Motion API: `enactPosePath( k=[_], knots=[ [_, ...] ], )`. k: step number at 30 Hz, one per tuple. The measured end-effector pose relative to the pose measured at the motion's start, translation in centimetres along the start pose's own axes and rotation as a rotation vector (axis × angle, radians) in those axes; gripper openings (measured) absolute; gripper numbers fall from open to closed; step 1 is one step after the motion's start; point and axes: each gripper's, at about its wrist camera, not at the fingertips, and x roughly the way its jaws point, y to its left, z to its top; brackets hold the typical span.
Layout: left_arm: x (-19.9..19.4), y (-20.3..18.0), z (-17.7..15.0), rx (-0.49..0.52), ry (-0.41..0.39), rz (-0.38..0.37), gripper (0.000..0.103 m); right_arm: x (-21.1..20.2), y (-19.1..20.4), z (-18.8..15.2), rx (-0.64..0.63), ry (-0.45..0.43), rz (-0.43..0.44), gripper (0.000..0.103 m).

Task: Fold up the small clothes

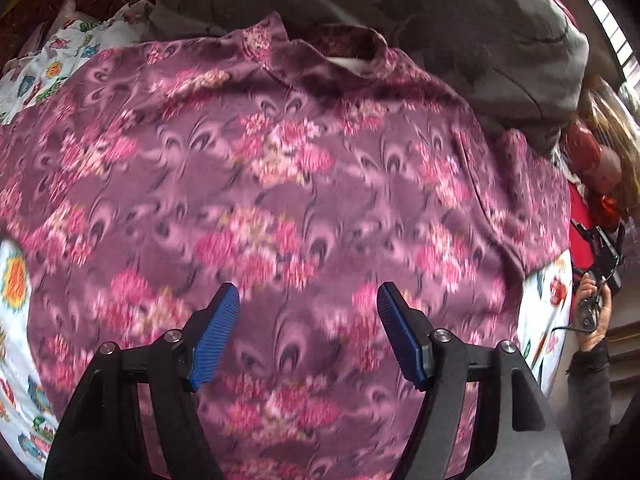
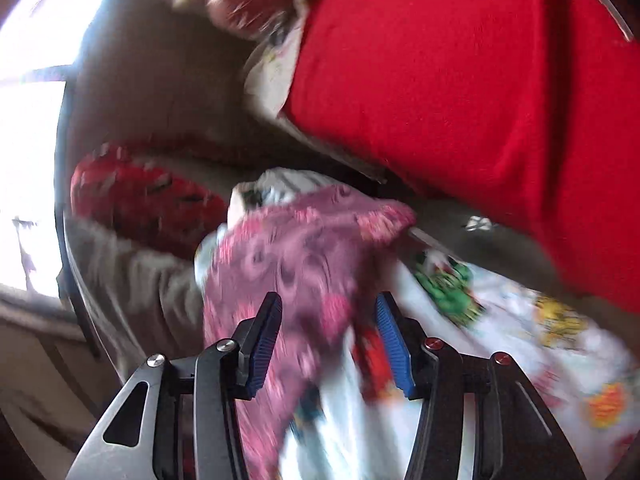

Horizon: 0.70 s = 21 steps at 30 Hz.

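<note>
I hover my left tongs [image 1: 308,332], open and empty, over the purple floral garment [image 1: 280,168] spread on the printed sheet [image 1: 16,320]. My right tongs [image 2: 328,340] gape at its three o'clock edge; next, grasp and fold.

The left gripper [image 1: 308,330] points steeply down, jaws wide apart and empty. The right gripper [image 2: 326,340] stands part open, pads pressing nothing.

A purple garment [image 1: 288,184] with pink flower print lies spread flat on a white patterned sheet [image 1: 16,344], collar at its far edge.
</note>
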Motion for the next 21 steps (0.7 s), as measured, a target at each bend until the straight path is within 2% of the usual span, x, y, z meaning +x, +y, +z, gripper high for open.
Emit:
enactPosePath(
  k=[2, 3, 4, 5, 11, 15, 21],
  knots=[
    [0.3, -0.2, 0.7, -0.018, 0.000, 0.002, 0.071, 0.3, 0.1, 0.5, 0.018, -0.048, 0.009, 0.054],
    [0.6, -0.2, 0.8, -0.026, 0.000, 0.005, 0.071, 0.1, 0.3, 0.8, 0.007, -0.068, 0.012, 0.047],
    [0.9, -0.2, 0.9, -0.038, 0.001, 0.006, 0.071, -0.3, 0.8, 1.1, -0.021, -0.092, 0.013, 0.037],
    [1.5, 0.1, 1.0, -0.046, 0.004, 0.002, 0.071, -0.9, 1.4, 1.4, -0.057, -0.113, 0.011, 0.009],
    [2.2, 1.3, 1.3, -0.072, -0.002, -0.030, 0.071, -6.0, 5.9, 2.5, -0.264, -0.252, -0.086, 0.009],
    [1.6, 2.1, 1.1, -0.091, -0.006, -0.051, 0.071, -6.5, 8.2, 1.4, -0.362, -0.232, -0.179, 0.009],
    [0.2, 3.7, 0.9, -0.144, -0.041, -0.067, 0.071, -7.0, 11.7, -3.2, -0.498, -0.193, -0.188, 0.009]
  ],
)
